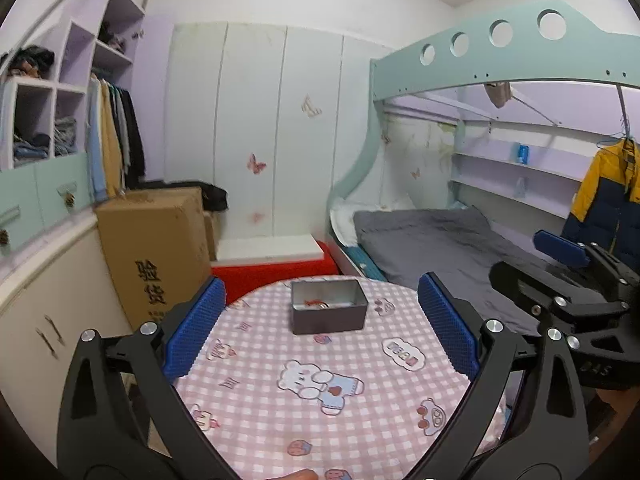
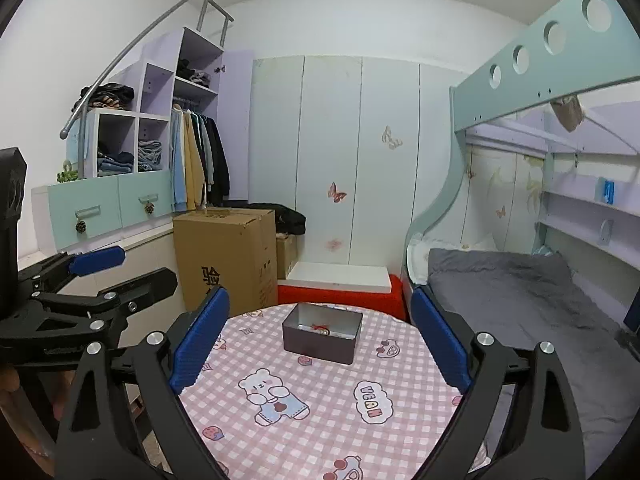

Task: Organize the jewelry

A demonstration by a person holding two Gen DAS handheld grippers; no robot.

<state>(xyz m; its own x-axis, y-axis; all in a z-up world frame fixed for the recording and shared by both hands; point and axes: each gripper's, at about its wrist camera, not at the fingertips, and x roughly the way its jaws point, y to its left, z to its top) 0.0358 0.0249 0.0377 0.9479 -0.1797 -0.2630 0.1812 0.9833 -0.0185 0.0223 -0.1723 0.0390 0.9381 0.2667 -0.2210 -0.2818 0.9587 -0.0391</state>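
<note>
left tool [image 1: 322,328]: jaws spread wide, blue pads apart at the lower left and lower right of the frame, nothing between them. it hovers above the round bench [image 1: 256,396], covered in a pink checked cloth with bear prints.

right tool [image 2: 320,338]: jaws equally wide, empty, also held above the bench. each tool appears at the edge of the other's view, the right one at the right edge of the left wrist view and the left one at the left edge of the right wrist view.

dark open box [image 1: 329,307] stands near the far rim of the bench, centre frame, apart from both tools. inside it lies jewelry [image 2: 320,328]: a small piece with a red part, details too small to tell.

behind: cardboard carton [image 2: 224,256] centre left, grey bed [image 2: 520,292] at right.
</note>
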